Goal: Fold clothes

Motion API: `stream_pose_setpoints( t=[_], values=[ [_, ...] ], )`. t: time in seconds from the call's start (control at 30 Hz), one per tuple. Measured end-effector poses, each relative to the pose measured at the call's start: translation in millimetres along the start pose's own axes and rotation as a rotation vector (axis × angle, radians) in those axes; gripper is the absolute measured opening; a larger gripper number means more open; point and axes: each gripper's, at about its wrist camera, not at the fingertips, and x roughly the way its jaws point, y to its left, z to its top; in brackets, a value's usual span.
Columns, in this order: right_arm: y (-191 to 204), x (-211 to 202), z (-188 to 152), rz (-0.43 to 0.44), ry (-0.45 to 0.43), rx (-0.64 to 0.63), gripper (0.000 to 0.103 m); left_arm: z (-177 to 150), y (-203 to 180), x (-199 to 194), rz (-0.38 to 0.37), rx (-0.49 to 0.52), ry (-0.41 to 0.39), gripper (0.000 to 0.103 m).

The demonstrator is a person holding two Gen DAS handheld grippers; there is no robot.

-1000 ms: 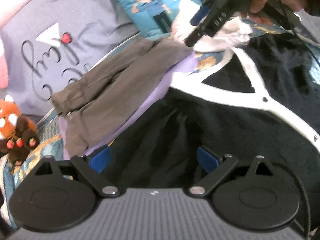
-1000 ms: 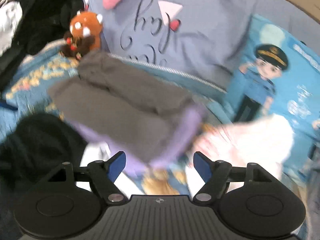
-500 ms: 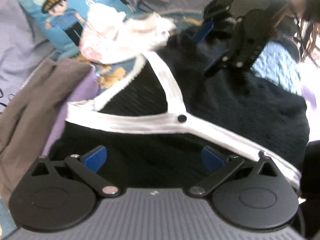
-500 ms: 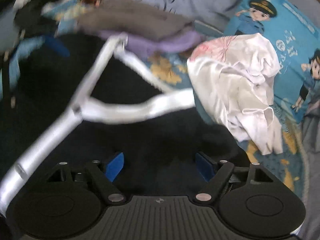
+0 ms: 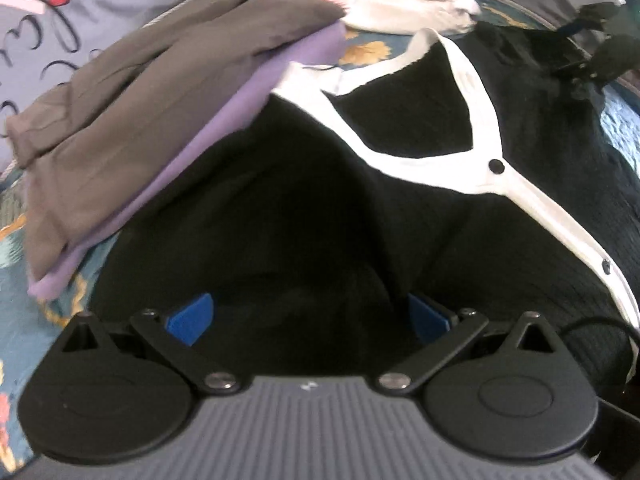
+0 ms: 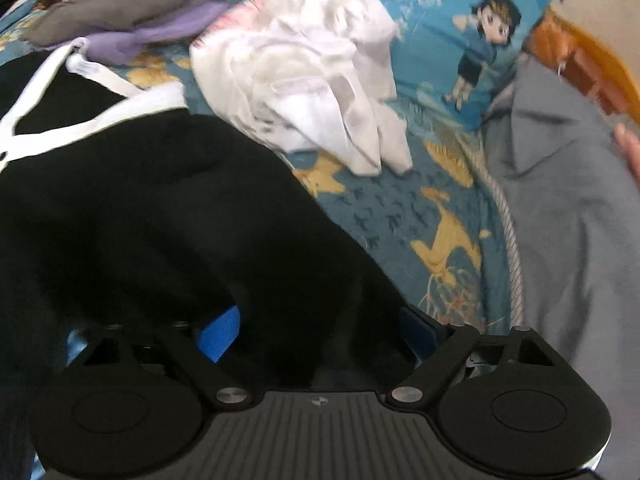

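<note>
Both the left tongs (image 5: 308,318) and the right tongs (image 6: 320,330) gape released over the black cardigan (image 5: 304,208), seemingly poised to pinch its shoulders for folding.

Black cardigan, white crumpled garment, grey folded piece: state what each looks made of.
Black cardigan: ribbed knit, matte, seemingly wool or acrylic; smooth white woven trim. White crumpled garment: thin, slightly sheer woven fabric with sharp creases, maybe cotton. Grey folded piece: smooth, matte woven cloth.

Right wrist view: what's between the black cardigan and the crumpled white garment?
In the right wrist view, a narrow strip of the blue patterned bedspread separates the black cardigan from the crumpled white garment; nothing else lies there.
</note>
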Motion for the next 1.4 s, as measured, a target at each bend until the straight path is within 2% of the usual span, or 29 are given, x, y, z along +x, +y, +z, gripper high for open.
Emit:
stream_pose_setpoints(
  t=[0.13, 0.3, 0.37, 0.63, 0.73, 0.8, 0.87, 1.13, 1.27, 1.33, 1.4],
  values=[
    [25.2, -20.6, 4.7, 0.024, -0.006, -0.081, 0.088, 4.2, -13.9, -23.6, 0.077, 0.063, -0.029, 0.103],
    [49.2, -35.2, 14.7, 0.037, 0.030, -0.102, 0.088, 2.6, -28.8, -56.3, 0.088, 0.095, -0.068, 0.103],
    [53.7, -39.7, 15.6, 0.039, 0.038, -0.093, 0.088, -2.9, -33.3, -66.4, 0.101, 0.083, -0.075, 0.103],
    [52.1, -53.9, 3.0, 0.053, 0.053, 0.022, 0.089, -29.1, -32.7, -97.3, 0.117, -0.091, -0.103, 0.103],
    [44.4, -64.1, -11.9, 0.064, 0.021, 0.108, 0.089, -35.2, -38.4, -106.6, 0.129, -0.145, -0.122, 0.103],
    [32.5, -71.2, -28.2, 0.089, -0.021, 0.218, 0.090, -34.9, -49.2, -114.2, 0.127, -0.161, -0.144, 0.103],
    [18.2, -76.4, -52.1, 0.160, -0.094, 0.346, 0.090, -34.0, -62.6, -123.6, 0.122, -0.170, -0.175, 0.103],
    [-19.7, -55.4, -118.6, 0.317, -0.221, 0.709, 0.089, -18.9, -114.1, -125.1, 0.092, -0.134, -0.195, 0.103],
    [-21.2, -29.4, -119.1, 0.375, -0.234, 0.801, 0.091, -5.6, -122.9, -115.1, 0.049, -0.136, -0.193, 0.103],
    [-17.3, -19.8, -113.5, 0.365, -0.255, 0.833, 0.100, 1.5, -125.8, -110.0, 0.039, -0.137, -0.191, 0.103],
    [-12.4, -14.9, -106.6, 0.342, -0.282, 0.871, 0.103, 7.8, -129.2, -105.9, 0.035, -0.132, -0.189, 0.103]
  ],
)
